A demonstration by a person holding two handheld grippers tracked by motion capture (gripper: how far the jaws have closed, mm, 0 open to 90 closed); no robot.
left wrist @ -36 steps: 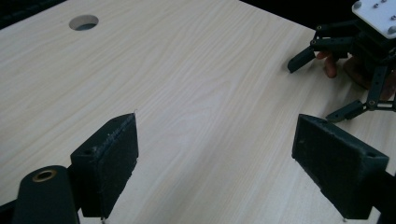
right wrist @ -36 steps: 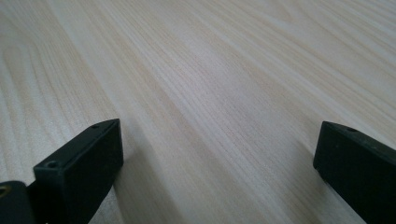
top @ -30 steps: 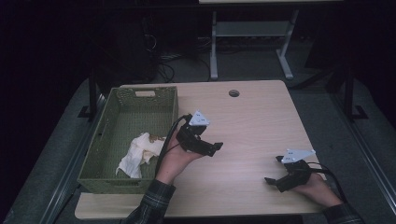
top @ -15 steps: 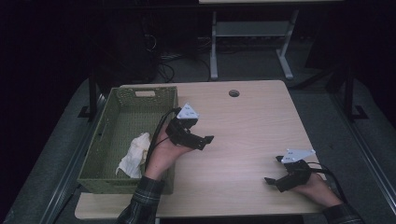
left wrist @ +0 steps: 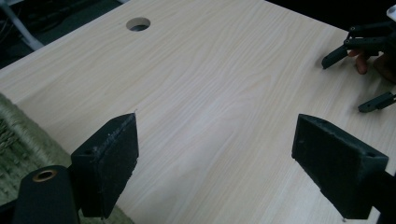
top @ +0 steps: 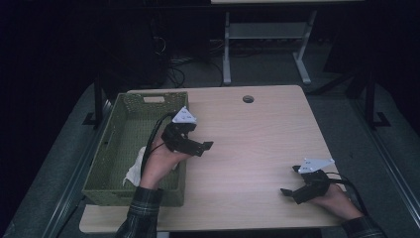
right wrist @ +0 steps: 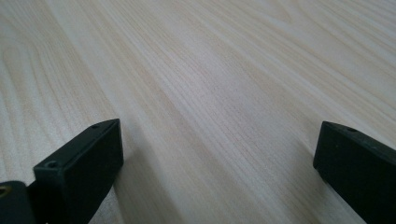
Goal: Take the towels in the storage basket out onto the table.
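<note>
The basket point(top: 124, 148) sits on the table's point(top: 257, 144) left edge. Inside the basket, toward its near end, lies what looks like a cloth point(top: 134, 171). A round hole point(top: 248, 99) lies right of the basket, toward the table's far edge.

A pale wooden table point(top: 257, 144) stands on grey floor point(top: 346, 106) in a dark room, another desk's white legs point(top: 227, 49) behind

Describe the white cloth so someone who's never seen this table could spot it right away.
Start at the wooden table and go to the green perforated basket on its left side. The white cloth lies crumpled inside at the near end, beside the left hand: the one pale, soft thing there.
</note>
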